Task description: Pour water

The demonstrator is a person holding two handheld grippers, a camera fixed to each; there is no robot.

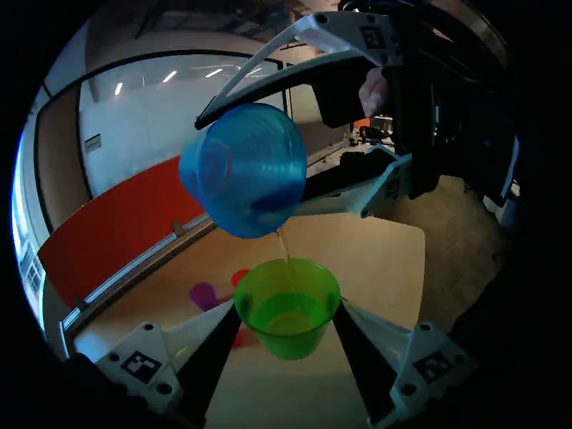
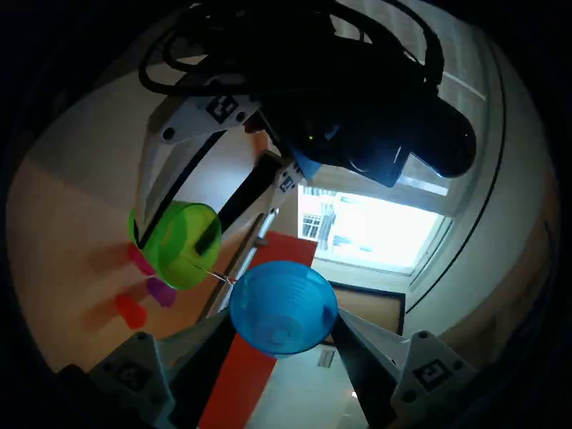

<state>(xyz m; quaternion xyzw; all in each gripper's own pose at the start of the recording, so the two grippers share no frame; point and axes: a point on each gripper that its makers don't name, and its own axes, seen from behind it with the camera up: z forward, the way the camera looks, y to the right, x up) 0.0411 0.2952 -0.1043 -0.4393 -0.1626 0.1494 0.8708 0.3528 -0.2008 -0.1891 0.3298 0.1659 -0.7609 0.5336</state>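
— Water (image 1: 284, 247) goes in a thin stream from blue cup (image 1: 247, 168) down into green cup (image 1: 287, 307), you see?

— Yes. Right gripper (image 2: 282, 323) is clamped on blue cup, one finger on each side of its wall. Cup is tipped w/ lip low, just above the green rim.

— And the other one?

— Left gripper (image 1: 287, 325) grasps green cup the same way, both fingers pressing its sides. Cup is upright and lifted above the wooden table (image 1: 372, 257). It looks approx. half full, I think.

— So how to do this well?

— My opinion: tilt slowly, no jerk. Stream lands close to the far rim of green cup, so the lip should come more over the centre, otherwise drops go on the table. Green cup must be level too, bc. it gets heavier as it fills and thin plastic can slip betw. the fingers.

— Is blue cup nearly empty?

— Some water shows at its low side. How much, I cannot tell.

— And the small colour things below?

— Purple cup (image 1: 202, 293) and red cup (image 1: 239, 277), on the table, well below both grippers. Nothing touches them.
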